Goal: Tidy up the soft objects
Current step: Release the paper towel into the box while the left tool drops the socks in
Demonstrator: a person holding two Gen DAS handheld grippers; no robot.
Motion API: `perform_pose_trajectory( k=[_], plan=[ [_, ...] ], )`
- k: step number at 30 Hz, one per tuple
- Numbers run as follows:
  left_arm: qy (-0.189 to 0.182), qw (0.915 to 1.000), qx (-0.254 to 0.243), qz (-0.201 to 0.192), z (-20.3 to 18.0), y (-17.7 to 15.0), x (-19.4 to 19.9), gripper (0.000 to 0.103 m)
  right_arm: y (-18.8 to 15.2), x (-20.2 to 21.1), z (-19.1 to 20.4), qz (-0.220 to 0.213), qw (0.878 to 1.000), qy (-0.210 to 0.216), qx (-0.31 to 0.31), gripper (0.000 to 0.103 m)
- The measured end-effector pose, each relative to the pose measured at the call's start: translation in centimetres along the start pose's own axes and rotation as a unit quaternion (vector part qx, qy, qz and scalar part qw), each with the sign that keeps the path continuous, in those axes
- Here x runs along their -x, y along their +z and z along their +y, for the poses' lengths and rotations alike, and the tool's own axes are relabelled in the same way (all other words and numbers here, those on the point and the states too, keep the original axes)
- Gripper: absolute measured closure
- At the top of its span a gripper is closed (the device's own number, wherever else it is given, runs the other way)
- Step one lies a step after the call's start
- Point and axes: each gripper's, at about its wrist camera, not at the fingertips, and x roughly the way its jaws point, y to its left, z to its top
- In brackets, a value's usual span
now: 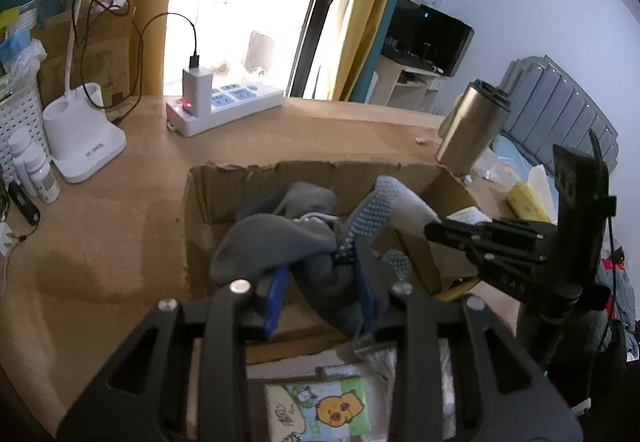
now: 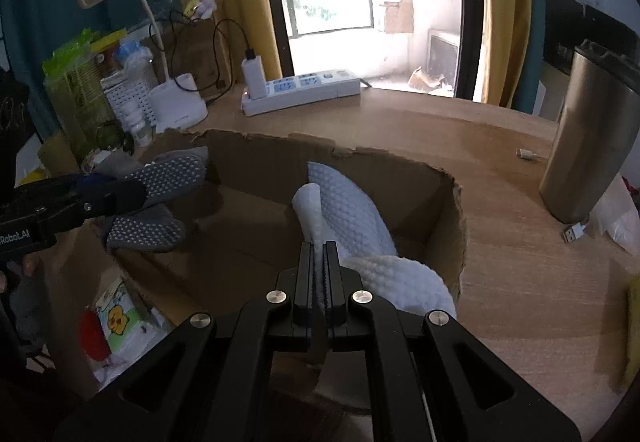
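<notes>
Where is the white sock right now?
The white sock is pinched in the right claw, hanging into the right side of the cardboard box. The left claw holds grey socks beside it.

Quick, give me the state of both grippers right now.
Left gripper: closed on the grey socks, over the cardboard box.
Right gripper: shut on the white sock, over the same box.
</notes>
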Motion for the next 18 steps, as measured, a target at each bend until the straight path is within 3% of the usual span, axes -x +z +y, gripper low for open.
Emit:
perform_pose_trajectory(
  k=[2,3,5,8,18],
  plan=[
    [0.002,1.0000,-0.002,0.003,-0.2,0.0,-0.1,0.063,0.1,0.1,0.0,0.002,1.000,-0.003,-0.003,0.096],
    [0.003,1.0000,-0.003,0.004,-0.3,0.0,0.0,0.054,0.2,0.2,0.0,0.000,1.000,-0.004,-0.005,0.094],
    [0.002,1.0000,-0.001,0.000,-0.3,0.0,0.3,0.044,0.5,0.7,0.1,-0.007,1.000,-0.006,-0.008,0.074],
    [0.001,0.9999,0.001,-0.013,-0.2,0.0,1.1,0.038,0.8,1.9,0.3,-0.028,1.000,-0.008,-0.011,0.058],
    [-0.001,0.9986,-0.001,-0.052,-0.2,-0.5,4.8,0.036,0.2,5.2,1.7,-0.060,0.998,-0.019,-0.006,0.055]
  ],
)
